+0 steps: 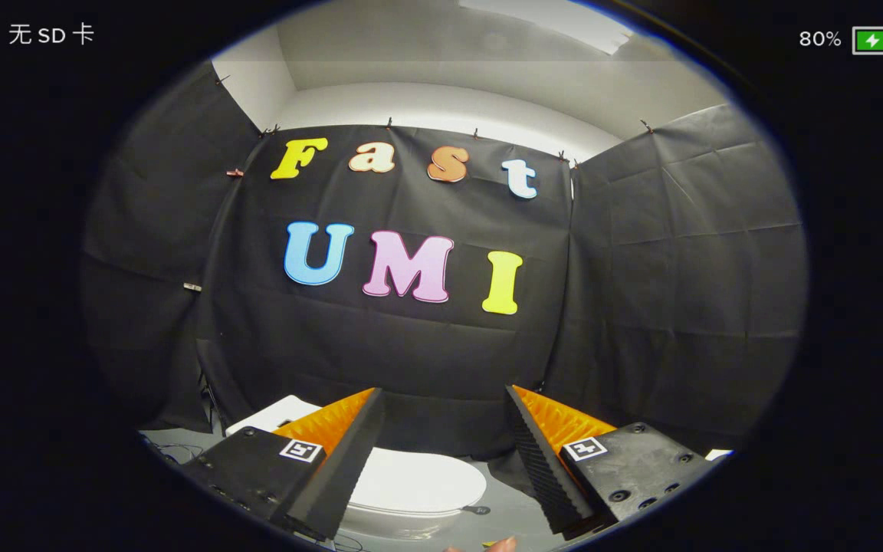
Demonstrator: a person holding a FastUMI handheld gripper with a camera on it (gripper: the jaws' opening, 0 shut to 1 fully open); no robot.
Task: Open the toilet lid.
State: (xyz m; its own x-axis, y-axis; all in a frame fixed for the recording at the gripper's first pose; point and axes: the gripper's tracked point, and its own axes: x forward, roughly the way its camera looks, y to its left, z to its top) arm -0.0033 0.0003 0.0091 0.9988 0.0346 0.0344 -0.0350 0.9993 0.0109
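Gripper (444,399) held up high, fingers wide apart, nothing between them, touching nothing. Each finger (338,468) has a ribbed inner face and a square marker tag (301,450) on its base block. Toilet (418,498) sits low, below and between the fingers, partly hidden behind the left finger. Lid (420,481) is white, oval, lying flat down on the bowl, closed. Fingers are above the lid, well apart from it, no contact. Toilet stands on a grey floor (507,510), near the foot of the back wall. A small dark fitting (477,509) lies on the floor just beside the right edge of the lid; cannot tell what it is. A white flat piece (269,415) shows behind the left finger, at the left side of the toilet, unclear what. Thin cables (173,452) lie on the floor at far left. Black cloth wall (641,291) rises behind the toilet and wraps both sides, clipped along its top edge, creased. Above it a pale room wall and ceiling (441,69). A fingertip of a person (499,545) pokes in at the very bottom, below the right finger.
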